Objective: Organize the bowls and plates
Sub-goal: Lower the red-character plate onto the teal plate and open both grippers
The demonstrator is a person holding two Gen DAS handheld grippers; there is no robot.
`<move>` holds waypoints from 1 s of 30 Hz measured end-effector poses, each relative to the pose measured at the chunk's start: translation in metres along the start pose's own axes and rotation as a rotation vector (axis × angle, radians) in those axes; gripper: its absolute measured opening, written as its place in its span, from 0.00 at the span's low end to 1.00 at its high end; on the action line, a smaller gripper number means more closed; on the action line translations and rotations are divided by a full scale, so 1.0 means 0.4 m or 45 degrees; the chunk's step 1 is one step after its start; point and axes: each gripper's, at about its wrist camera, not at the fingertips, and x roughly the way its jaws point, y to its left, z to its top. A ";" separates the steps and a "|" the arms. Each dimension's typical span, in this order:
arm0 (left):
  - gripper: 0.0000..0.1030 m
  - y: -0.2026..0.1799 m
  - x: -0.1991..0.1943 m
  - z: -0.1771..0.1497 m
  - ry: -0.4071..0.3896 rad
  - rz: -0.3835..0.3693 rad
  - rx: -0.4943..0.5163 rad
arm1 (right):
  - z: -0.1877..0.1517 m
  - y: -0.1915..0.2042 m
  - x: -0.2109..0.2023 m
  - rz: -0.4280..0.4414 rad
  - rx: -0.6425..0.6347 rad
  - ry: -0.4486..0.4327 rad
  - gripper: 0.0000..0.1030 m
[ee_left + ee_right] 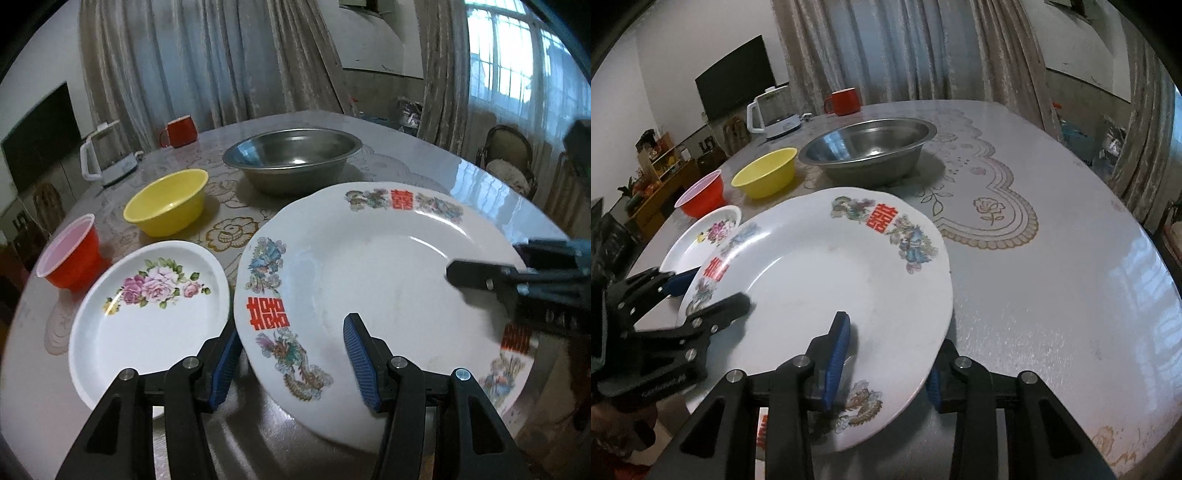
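Both our grippers, left [291, 363] and right [886, 363], straddle the big plate's [369, 266] rim, jaws wide, so uneven squeezing could tip it onto the floral plate [147, 314].

Daylight comes in through the window [517, 55] and makes a bright white shine on the table [476, 177] near its right edge. The rest of the room looks dim. Both pictures bend at the edges, with dark corners. Nearby black parts look blurry.
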 end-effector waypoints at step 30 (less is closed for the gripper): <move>0.50 -0.011 -0.103 -0.060 -0.114 -0.016 -0.002 | -0.025 0.002 -0.062 -0.037 0.041 -0.051 0.29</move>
